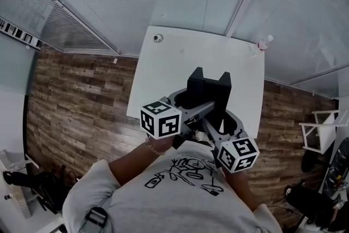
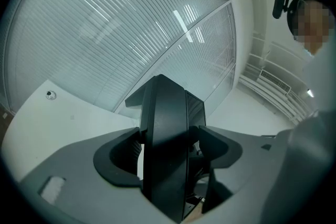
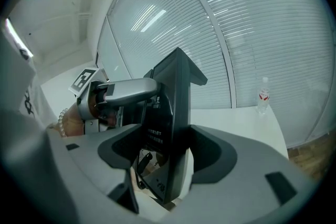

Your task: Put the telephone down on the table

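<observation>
A black telephone (image 1: 209, 87) stands upright between both grippers, held over the near edge of the white table (image 1: 163, 63). My left gripper (image 1: 188, 102) is shut on its left side and my right gripper (image 1: 222, 117) is shut on its right side. In the left gripper view the telephone (image 2: 165, 139) fills the gap of the left gripper (image 2: 168, 152), edge on. In the right gripper view the telephone (image 3: 170, 113) is clamped in the right gripper (image 3: 169, 149), and the left gripper's grey finger (image 3: 123, 89) presses on its far side. The phone's underside is hidden.
A small clear bottle with a red label (image 1: 264, 42) (image 3: 263, 95) stands at the table's far right corner. A small round object (image 1: 158, 37) (image 2: 50, 94) lies near the far left corner. Glass walls with blinds stand behind the table; wood floor lies on both sides.
</observation>
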